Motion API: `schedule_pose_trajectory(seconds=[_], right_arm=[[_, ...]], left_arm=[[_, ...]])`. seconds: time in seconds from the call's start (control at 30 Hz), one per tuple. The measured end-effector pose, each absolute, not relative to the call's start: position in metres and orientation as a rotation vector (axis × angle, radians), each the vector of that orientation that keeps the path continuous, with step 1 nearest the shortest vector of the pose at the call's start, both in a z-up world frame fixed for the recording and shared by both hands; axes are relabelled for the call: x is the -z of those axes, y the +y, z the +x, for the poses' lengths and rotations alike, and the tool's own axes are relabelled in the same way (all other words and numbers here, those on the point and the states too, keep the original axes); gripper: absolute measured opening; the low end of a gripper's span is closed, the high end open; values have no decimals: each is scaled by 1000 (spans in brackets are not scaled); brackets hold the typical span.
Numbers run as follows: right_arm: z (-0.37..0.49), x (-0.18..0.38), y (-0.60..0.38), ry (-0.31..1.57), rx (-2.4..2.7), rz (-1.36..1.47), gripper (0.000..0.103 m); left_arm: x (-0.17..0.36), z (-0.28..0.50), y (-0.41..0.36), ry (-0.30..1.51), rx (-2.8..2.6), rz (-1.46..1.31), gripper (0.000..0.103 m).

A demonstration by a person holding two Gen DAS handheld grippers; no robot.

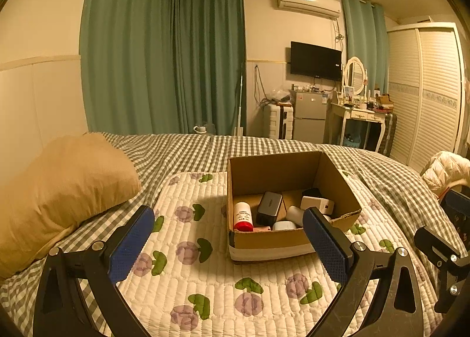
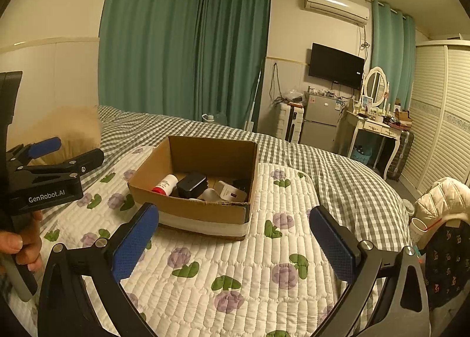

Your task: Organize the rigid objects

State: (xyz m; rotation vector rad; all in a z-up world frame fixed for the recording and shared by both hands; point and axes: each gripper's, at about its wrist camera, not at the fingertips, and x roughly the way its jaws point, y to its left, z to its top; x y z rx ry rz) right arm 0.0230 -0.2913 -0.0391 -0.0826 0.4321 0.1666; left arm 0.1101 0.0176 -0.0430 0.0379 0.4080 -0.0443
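Left wrist view: cardboard box (image 1: 289,207) rests on quilted mat (image 1: 205,278) over gingham bed (image 1: 182,146) — curtains (image 1: 164,58) behind box — both grippers' jaws spread, empty.

I'm seeing a matt corrugated cardboard box (image 1: 289,241) sitting on a stitched, quilted cloth mat (image 1: 205,278); at its twelve o'clock, checked bedding (image 1: 188,146) is showing soft, wrinkled fabric. Blue dimpled pads (image 2: 333,244) are looking rubbery.

right gripper (image 2: 232,244): fingers spread, empty | cardboard box (image 2: 188,207): on quilt (image 2: 264,272), holds small items
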Motion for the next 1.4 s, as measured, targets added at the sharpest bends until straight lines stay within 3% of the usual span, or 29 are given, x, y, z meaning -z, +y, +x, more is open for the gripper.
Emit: schedule_pose_trajectory(seconds=[1.4], right_arm=[[20,42,-300,436,-160,-63,103]], left_arm=[[48,109,17,430,81,53,103]])
